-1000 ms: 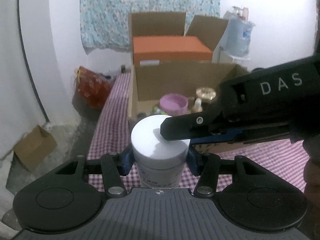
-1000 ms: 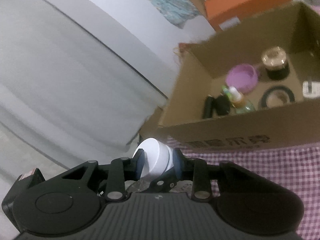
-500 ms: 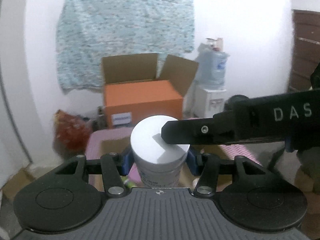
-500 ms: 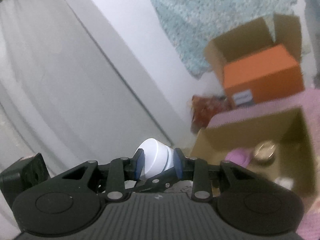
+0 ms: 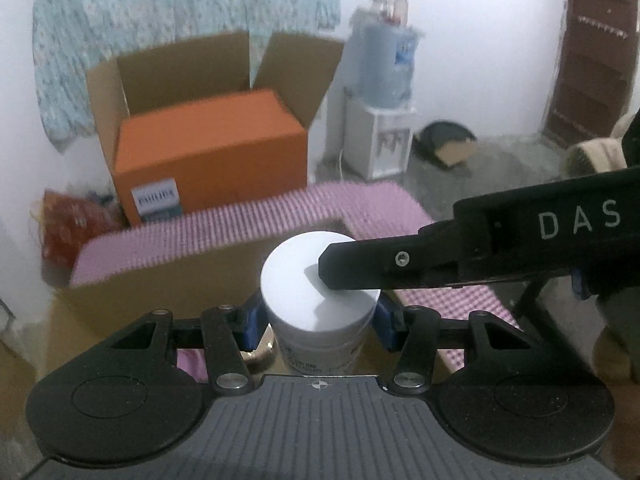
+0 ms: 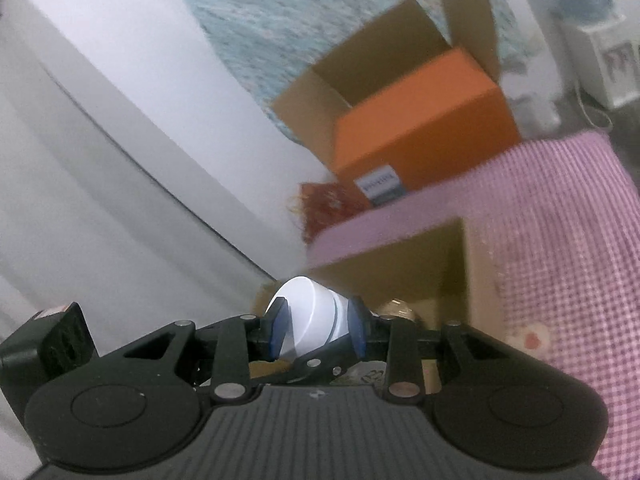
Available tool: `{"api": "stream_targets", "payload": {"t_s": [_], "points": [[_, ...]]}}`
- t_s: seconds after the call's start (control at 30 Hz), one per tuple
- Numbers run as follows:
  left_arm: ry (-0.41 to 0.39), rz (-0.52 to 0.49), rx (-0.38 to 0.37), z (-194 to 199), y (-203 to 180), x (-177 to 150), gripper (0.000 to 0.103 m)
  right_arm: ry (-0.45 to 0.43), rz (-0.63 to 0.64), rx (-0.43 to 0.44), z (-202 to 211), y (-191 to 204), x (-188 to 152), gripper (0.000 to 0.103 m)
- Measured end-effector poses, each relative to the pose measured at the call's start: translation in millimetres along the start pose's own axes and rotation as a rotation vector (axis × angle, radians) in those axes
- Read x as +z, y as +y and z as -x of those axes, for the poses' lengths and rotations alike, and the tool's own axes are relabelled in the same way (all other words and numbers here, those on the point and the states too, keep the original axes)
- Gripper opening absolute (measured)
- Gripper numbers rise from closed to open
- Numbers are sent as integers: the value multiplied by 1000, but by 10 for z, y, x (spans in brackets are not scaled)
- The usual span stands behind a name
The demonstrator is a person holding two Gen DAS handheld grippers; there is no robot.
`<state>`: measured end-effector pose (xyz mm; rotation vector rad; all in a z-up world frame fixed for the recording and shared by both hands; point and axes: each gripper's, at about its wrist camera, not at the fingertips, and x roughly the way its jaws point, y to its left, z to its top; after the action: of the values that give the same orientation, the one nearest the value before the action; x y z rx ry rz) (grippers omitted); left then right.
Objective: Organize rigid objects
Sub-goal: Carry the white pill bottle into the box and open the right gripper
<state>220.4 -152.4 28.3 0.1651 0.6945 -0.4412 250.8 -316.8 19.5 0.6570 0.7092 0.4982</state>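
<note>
A white jar (image 5: 318,300) with a white lid is held between both grippers above the open cardboard box (image 5: 160,280) on the pink checked table. My left gripper (image 5: 318,320) is shut on the jar's body. My right gripper (image 6: 316,330) is shut on the jar's lid (image 6: 308,316); its black finger (image 5: 360,264) lies across the lid top in the left wrist view. A gold-lidded jar (image 6: 396,308) shows inside the box below.
The pink checked table (image 6: 560,240) lies right of the box. Behind stand an orange box (image 5: 208,152) inside a larger carton, a water dispenser (image 5: 384,92), and a red bag (image 5: 72,220) at left. A grey curtain (image 6: 80,200) hangs left.
Both grippers have moved with the jar between them, first tilting up from the box, then settling over it. Both grips on the jar are unchanged.
</note>
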Motion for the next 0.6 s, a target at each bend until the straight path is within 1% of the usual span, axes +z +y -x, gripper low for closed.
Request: {"api": "stream_targets", "payload": {"t_s": [0.2, 0.43, 0.53, 0.6], "points": [[64, -3, 4, -325, 8, -15, 53, 29, -33, -23, -160, -349, 10, 36], [113, -14, -3, -523, -94, -55, 53, 43, -11, -79, -230, -470, -17, 36], [127, -12, -9, -540, -114, -80, 54, 59, -10, -87, -257, -509, -39, 36], [128, -21, 2, -549, -137, -87, 55, 56, -1, -86, -249, -504, -43, 36]]}}
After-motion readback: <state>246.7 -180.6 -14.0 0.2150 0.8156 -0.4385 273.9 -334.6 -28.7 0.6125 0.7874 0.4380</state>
